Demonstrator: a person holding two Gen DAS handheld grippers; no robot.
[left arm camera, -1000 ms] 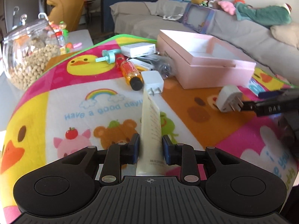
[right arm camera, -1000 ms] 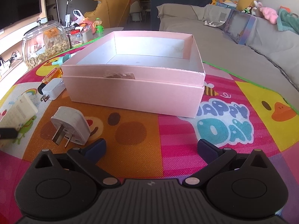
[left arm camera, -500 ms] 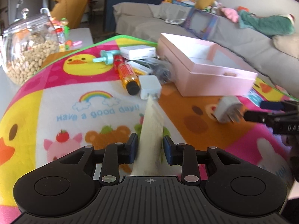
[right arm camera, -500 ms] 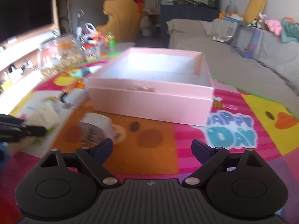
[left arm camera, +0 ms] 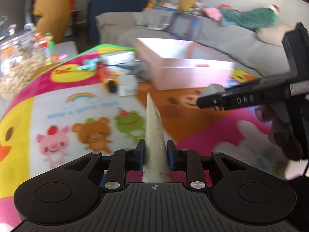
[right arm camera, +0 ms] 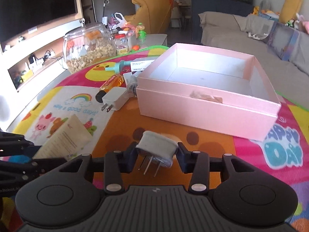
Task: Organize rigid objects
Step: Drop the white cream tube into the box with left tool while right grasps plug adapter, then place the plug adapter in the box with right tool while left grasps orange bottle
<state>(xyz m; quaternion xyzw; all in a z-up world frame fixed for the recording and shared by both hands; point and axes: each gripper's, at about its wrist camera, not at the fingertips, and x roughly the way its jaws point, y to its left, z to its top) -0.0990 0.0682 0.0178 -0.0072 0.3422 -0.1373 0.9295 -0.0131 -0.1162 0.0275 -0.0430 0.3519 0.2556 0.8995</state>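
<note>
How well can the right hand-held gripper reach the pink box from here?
Probably well: the right hand-held gripper, shut on the grey plug, faces the pink box with only bare mat between.

The white three-pin plug (right arm camera: 156, 148), earlier lying loose on the cartoon mat (right arm camera: 212, 150), is now being clamped between the pads of the right gripper (right arm camera: 156, 155), whose jaws have just been closing, and is being lifted clear of it.

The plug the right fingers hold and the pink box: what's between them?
Nothing but bare mat lies between the grey plug and the pink box, as the right wrist view shows.
</note>
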